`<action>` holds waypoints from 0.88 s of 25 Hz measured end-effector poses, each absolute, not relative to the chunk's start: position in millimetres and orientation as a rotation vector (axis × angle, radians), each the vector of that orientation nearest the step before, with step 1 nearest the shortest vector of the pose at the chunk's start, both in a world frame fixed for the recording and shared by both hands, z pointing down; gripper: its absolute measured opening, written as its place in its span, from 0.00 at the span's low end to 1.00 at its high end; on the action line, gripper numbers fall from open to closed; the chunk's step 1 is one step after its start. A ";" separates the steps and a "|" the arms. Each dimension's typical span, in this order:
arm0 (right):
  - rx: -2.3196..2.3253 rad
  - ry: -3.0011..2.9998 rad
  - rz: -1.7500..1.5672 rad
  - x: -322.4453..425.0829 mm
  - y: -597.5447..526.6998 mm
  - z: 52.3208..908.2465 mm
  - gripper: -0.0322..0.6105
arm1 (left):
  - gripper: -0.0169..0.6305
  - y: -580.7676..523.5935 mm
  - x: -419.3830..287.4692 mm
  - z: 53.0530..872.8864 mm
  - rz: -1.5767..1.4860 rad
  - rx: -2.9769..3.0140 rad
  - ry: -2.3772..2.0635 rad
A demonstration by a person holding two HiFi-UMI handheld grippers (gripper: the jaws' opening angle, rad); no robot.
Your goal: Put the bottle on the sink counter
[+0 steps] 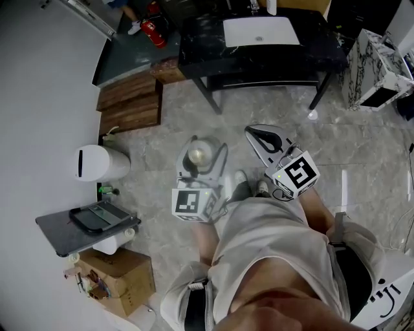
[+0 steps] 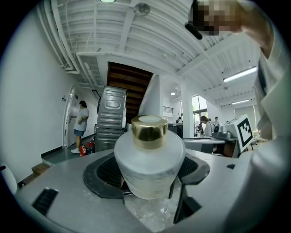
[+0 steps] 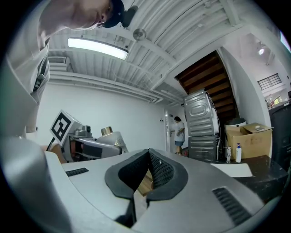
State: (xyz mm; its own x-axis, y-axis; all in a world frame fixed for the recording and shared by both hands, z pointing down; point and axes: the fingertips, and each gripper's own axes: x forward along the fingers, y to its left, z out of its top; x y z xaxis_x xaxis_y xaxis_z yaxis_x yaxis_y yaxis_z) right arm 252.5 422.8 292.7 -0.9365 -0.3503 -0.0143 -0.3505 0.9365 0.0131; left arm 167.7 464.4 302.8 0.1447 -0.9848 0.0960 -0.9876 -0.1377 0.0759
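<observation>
In the head view the left gripper (image 1: 206,150) hides the lower body of the bottle (image 1: 198,155); only cap and shoulders show. The far picture edge cuts off the sink counter (image 1: 200,45) and a white container (image 1: 272,6) on it, too small to identify.

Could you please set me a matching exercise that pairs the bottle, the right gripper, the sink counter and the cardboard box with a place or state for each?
Things:
1. bottle
2. right gripper
3. sink counter
4. cardboard box

Places or states:
A. black, at the top of the head view
B. brown, at the lower left of the head view
C. held in the fingers of the left gripper
D. fingers together, nothing between them

Pairs: 1-C, 2-D, 3-A, 4-B
</observation>
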 end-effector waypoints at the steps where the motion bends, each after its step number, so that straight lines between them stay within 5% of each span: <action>1: -0.556 3.082 0.024 251.5 422.0 293.0 0.05 | 0.54 463.5 167.4 302.4 0.031 2.285 -1.978; 22: -0.648 3.119 0.033 188.2 359.8 302.5 0.05 | 0.54 396.2 106.4 307.7 -0.026 2.325 -1.902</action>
